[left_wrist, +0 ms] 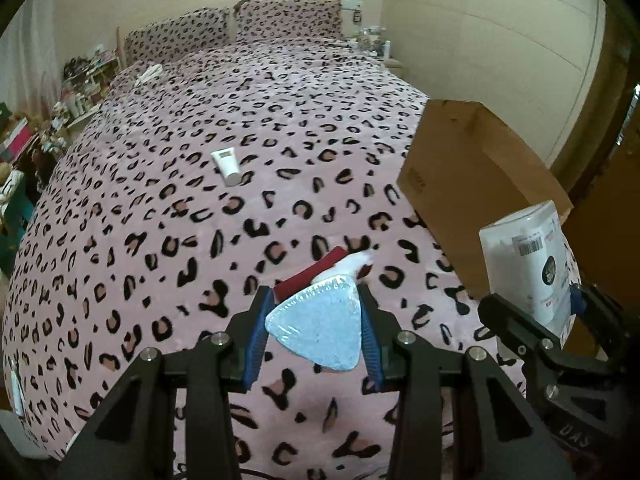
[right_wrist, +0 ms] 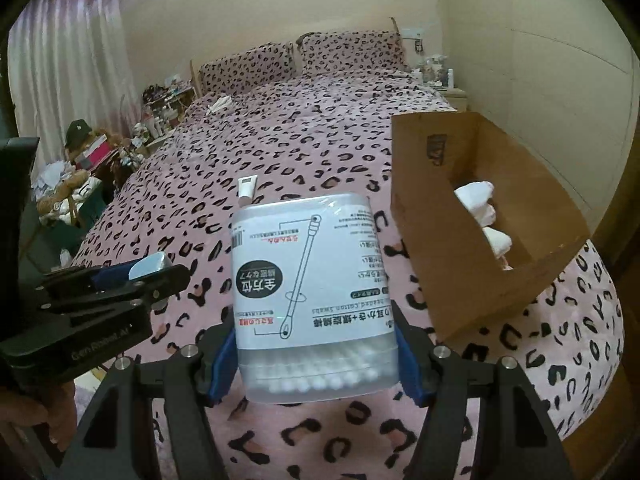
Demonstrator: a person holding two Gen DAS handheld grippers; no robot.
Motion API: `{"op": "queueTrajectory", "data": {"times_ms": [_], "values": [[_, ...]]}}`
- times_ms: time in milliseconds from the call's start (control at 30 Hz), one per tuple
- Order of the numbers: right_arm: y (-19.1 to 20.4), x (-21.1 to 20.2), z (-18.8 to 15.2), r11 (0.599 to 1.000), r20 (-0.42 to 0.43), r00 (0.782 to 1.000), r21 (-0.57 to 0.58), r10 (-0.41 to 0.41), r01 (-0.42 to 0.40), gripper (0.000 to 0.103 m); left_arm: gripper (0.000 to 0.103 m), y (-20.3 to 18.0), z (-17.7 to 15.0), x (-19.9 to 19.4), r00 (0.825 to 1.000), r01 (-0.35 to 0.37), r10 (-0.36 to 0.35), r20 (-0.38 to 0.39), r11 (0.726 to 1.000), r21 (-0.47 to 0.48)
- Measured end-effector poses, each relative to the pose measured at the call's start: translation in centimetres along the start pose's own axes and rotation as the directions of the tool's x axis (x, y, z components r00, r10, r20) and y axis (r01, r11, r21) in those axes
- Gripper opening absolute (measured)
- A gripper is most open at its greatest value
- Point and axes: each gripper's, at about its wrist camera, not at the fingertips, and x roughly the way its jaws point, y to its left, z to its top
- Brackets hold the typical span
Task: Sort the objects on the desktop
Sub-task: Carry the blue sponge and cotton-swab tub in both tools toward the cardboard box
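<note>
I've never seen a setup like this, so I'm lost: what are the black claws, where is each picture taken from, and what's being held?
They are two hand-held grippers, each with a camera looking along its fingers. In the left one's view, the left gripper holds a pale blue triangular packet. In the right one's view, the right gripper holds a cotton swab tub. Below is a leopard-print bed with a white tube and an open cardboard box.
</note>
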Motion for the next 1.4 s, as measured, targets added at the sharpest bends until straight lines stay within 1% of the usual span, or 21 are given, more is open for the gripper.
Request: {"op": "queueTrajectory", "data": {"times_ms": [200, 600, 1167, 1400], "values": [[-1.5, -1.0, 0.0, 0.999, 0.016, 0.999, 0.027, -0.027, 0.027, 0.067, 0.041, -1.6, 0.4, 0.4, 0.999, 0.034, -0.033, -0.007, 0.999, 0.034], [-4.5, -2.3, 0.0, 0.993, 0.027, 0.996, 0.076, -0.088, 0.085, 0.067, 0.041, -5.1, 1.7, 1.5, 0.997, 0.075, -0.073, -0.024, 0.992, 0.105], [-8.6, -3.3, -0.9, 0.979, 0.024, 0.991, 0.156, -0.134, 0.129, 0.067, 0.041, -11.1, 2.6, 2.6, 0.990, 0.138, -0.132, -0.043, 0.970, 0.202], [-10.1, -4.1, -0.9, 0.972, 0.041, 0.986, 0.181, -0.160, 0.150, 0.067, 0.041, -12.8, 2.9, 2.9, 0.987, 0.157, -0.150, -0.047, 0.961, 0.228]]}}
